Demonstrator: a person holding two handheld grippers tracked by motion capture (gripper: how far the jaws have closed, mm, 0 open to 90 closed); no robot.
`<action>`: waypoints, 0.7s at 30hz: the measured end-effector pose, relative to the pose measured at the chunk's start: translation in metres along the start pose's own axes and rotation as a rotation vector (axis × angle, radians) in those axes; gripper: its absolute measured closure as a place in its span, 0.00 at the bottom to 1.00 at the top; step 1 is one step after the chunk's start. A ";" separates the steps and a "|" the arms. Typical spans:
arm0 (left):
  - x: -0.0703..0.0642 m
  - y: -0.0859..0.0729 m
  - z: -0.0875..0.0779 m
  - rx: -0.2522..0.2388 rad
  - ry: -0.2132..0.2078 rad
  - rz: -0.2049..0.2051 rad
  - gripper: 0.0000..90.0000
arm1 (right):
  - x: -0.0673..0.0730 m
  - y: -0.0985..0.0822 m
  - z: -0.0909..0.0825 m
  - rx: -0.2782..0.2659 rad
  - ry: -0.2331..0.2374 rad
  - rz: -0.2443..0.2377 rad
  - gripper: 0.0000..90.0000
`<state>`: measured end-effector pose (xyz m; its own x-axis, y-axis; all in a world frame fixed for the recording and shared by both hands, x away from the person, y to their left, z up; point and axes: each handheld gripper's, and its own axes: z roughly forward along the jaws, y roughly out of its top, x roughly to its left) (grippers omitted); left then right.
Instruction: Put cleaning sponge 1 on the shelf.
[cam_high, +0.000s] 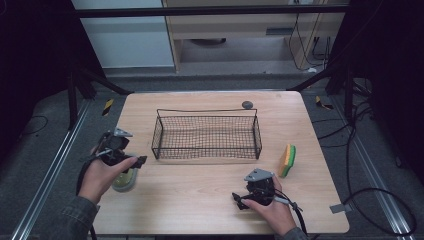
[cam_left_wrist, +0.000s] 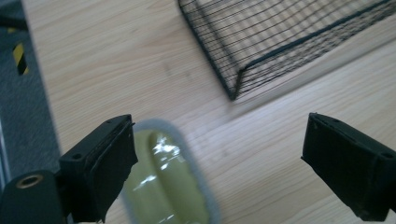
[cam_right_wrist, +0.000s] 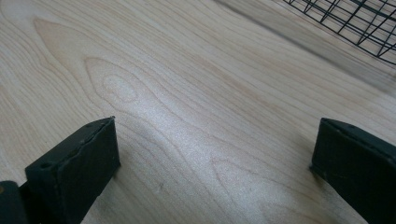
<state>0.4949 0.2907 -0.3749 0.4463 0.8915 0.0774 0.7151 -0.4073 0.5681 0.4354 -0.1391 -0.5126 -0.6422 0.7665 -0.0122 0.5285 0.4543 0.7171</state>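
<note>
A black wire basket (cam_high: 207, 135) stands in the middle of the wooden table (cam_high: 200, 190), and its corner (cam_left_wrist: 238, 84) shows in the left gripper view. My left gripper (cam_high: 131, 162) is open near the table's left edge, just above a pale green pad with a grey rim (cam_left_wrist: 168, 182), which lies flat beside the left jaw. That pad (cam_high: 125, 181) peeks out under the person's left hand. My right gripper (cam_high: 240, 201) rests open near the front edge over bare wood, jaws wide apart. A yellow and green sponge (cam_high: 287, 160) stands on edge right of the basket.
A small dark round object (cam_high: 247, 104) lies at the table's far edge behind the basket. Cables trail over the floor at the right. Metal rails run along both sides of the table.
</note>
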 end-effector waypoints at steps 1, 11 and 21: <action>0.000 0.000 0.000 0.000 0.000 0.000 0.10 | 0.000 0.000 0.000 0.000 0.000 0.000 0.01; 0.040 -0.011 0.018 0.179 0.029 -0.060 0.35 | 0.000 0.000 0.000 0.006 0.000 0.001 0.01; 0.047 -0.014 0.032 0.249 0.002 -0.124 0.57 | -0.001 0.000 0.000 0.005 0.002 -0.003 0.01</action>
<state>0.5237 0.3320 -0.4055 0.3460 0.9380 0.0212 0.8747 -0.3306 0.3544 0.4361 -0.1395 -0.5124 -0.6447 0.7643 -0.0133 0.5296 0.4591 0.7133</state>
